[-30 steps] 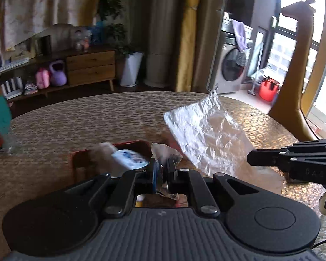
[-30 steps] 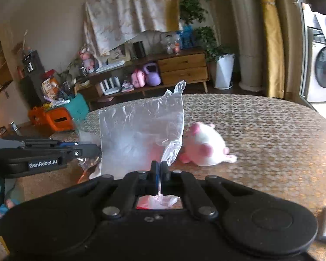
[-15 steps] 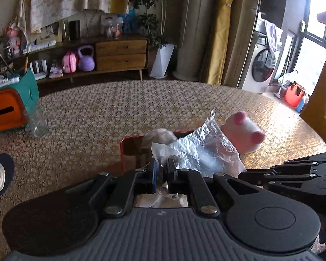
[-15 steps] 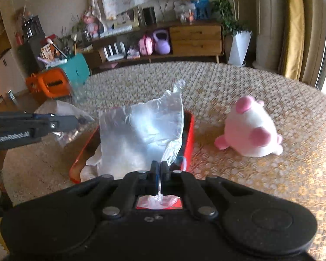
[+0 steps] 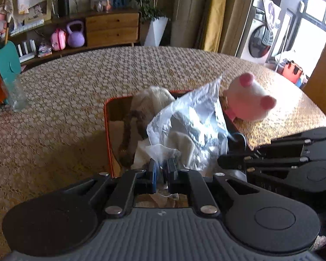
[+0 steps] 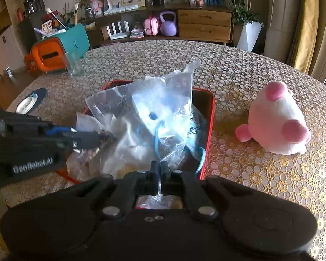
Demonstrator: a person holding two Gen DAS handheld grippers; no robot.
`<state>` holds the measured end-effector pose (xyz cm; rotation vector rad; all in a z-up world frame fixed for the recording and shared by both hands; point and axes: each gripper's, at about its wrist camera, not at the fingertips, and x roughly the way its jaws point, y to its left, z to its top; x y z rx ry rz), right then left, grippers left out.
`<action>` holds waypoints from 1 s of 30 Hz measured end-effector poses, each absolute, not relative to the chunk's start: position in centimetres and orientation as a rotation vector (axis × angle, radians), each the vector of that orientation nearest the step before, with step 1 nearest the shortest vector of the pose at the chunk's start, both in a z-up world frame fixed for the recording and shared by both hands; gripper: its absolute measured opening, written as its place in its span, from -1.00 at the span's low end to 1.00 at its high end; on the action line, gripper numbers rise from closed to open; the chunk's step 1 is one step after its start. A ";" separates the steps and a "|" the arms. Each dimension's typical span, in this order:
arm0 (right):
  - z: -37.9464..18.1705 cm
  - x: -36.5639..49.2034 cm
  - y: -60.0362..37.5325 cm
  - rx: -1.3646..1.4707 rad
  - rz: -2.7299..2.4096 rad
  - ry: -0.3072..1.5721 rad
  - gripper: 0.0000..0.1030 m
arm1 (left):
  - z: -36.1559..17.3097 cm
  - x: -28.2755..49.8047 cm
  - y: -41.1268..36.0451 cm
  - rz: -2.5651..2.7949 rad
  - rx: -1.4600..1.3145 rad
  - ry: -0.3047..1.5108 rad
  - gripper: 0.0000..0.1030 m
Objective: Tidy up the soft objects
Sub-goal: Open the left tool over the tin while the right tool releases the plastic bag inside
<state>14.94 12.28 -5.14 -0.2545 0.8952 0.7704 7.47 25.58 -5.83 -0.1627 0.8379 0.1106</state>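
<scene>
Holding: both grippers pinch the clear plastic bag [image 6: 163, 113] over the red tray [image 6: 209, 117], mid-frame in both views.
Left gripper [image 5: 162, 169]: jaws pressed almost together on a crumpled edge of the bag, low centre of the left wrist view; film bunches up between the blue pads.
Right gripper [image 6: 159, 168]: jaws pressed together on another corner of the bag, low centre of the right wrist view; a strip of film runs down through the gap.
Bag: stands up from the two pinches and sags over the tray; through the film a white and pale blue soft item with a blue cord shows, though what it is exactly I cannot tell.
Tray: lies on the patterned tablecloth [image 6: 250, 69], holding a cream soft toy [image 5: 152, 102] with a brown braided part at its upper end in the left view.
Pink plush [image 6: 278, 119]: sits on the cloth at the right of the right wrist view, apart from the tray and not in any grip.
Step in hand: likely settling the bagged soft things into the tray, or spreading the bag mouth; which of the two is unclear.
Next move: probably lowering both pinches together so the bag rests inside the rim, then letting go; the thin film may cling to the pads, so a slow release seems wise.
Left over: the pink plush looks not yet sorted.
</scene>
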 end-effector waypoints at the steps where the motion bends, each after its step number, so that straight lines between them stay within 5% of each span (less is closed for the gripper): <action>1: -5.3 15.0 12.4 -0.259 0.770 0.897 -0.97 | -6.1 7.6 25.6 0.106 -0.162 0.848 -0.83; 10: -5.8 15.2 12.2 -0.230 0.780 0.904 -0.66 | -7.9 7.7 25.7 0.095 -0.167 0.924 -0.83; 14: -5.3 14.8 12.0 -0.222 0.801 0.892 -0.22 | -7.9 7.9 25.7 0.105 -0.173 0.928 -0.83; 30: -2.6 13.2 9.8 -0.165 0.805 0.846 0.09 | -6.1 6.4 25.7 0.129 -0.200 0.908 -0.73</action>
